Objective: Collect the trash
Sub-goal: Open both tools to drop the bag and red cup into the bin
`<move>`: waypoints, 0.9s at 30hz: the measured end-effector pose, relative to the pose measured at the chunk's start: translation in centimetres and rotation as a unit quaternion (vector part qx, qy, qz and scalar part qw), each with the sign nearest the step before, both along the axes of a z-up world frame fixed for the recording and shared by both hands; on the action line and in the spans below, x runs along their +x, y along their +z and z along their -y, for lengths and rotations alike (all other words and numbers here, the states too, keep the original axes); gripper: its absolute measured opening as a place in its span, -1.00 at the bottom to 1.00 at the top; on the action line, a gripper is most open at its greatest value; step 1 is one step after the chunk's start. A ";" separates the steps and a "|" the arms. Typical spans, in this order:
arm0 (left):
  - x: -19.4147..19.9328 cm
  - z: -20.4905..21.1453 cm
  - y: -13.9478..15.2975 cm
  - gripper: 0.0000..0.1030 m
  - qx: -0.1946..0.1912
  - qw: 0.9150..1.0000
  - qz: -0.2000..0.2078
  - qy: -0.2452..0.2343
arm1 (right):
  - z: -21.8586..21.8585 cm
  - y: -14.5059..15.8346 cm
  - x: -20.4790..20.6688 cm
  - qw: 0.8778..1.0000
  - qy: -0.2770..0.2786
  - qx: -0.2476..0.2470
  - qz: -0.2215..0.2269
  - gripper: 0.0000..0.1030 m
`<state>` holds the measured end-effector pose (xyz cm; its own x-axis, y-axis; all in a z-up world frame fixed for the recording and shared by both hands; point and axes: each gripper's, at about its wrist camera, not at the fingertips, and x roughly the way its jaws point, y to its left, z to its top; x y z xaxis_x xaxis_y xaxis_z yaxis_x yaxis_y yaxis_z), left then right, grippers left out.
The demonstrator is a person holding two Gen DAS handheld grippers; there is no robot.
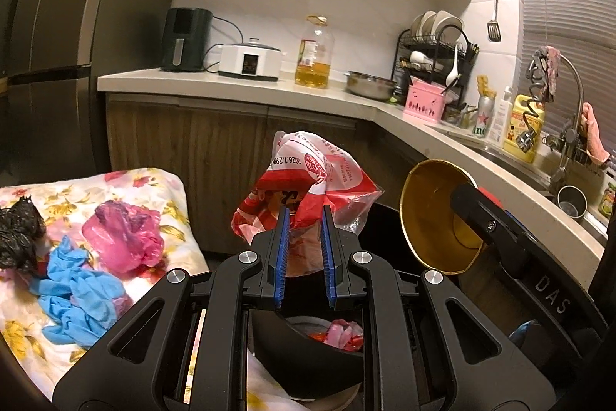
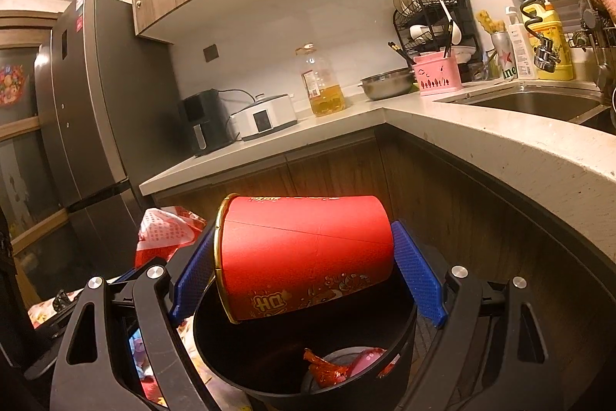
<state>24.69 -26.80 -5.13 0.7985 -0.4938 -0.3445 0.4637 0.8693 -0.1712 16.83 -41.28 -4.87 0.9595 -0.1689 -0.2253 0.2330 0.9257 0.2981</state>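
In the left wrist view my left gripper (image 1: 305,212) is shut on a crumpled red-and-white plastic bag (image 1: 308,168), held above the black trash bin (image 1: 292,353). To its right is a red paper cup with a gold inside (image 1: 435,218). In the right wrist view that cup (image 2: 304,257) lies sideways over the bin (image 2: 238,345). My right gripper (image 2: 304,230) is shut on it, one blue pad at the rim and one at the base. Red and pink wrappers (image 2: 338,368) lie in the bin. A pink bag (image 1: 123,237), blue gloves (image 1: 77,291) and a black bag (image 1: 19,234) rest on the floral cloth (image 1: 154,187).
An L-shaped counter (image 2: 481,149) wraps behind and to the right of the bin, with a sink (image 2: 531,103), dish rack (image 1: 435,60), oil bottle (image 1: 313,56), steel bowl (image 1: 369,83) and two appliances (image 1: 250,60). A tall dark fridge (image 2: 88,126) stands at left.
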 end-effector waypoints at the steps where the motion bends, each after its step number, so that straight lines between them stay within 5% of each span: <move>1: 0.0 0.2 -0.1 -0.71 0.001 1.000 -0.001 -0.001 | 0.1 0.0 0.1 1.000 0.001 0.001 0.000 0.63; 19: 1.3 1.4 -1.9 -0.68 0.007 0.999 -0.021 -0.024 | 0.5 -0.4 1.6 1.000 0.012 0.011 -0.004 0.64; 27: 1.3 1.7 -2.5 -0.28 0.014 0.999 -0.024 -0.033 | 1.2 -0.7 2.0 0.999 0.014 0.032 -0.005 0.69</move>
<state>25.95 -28.49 -7.63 0.7466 -0.5347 -0.3959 0.5128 0.8416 -0.1695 18.80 -42.46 -5.57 0.9612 -0.1273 -0.2446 0.2109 0.9108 0.3548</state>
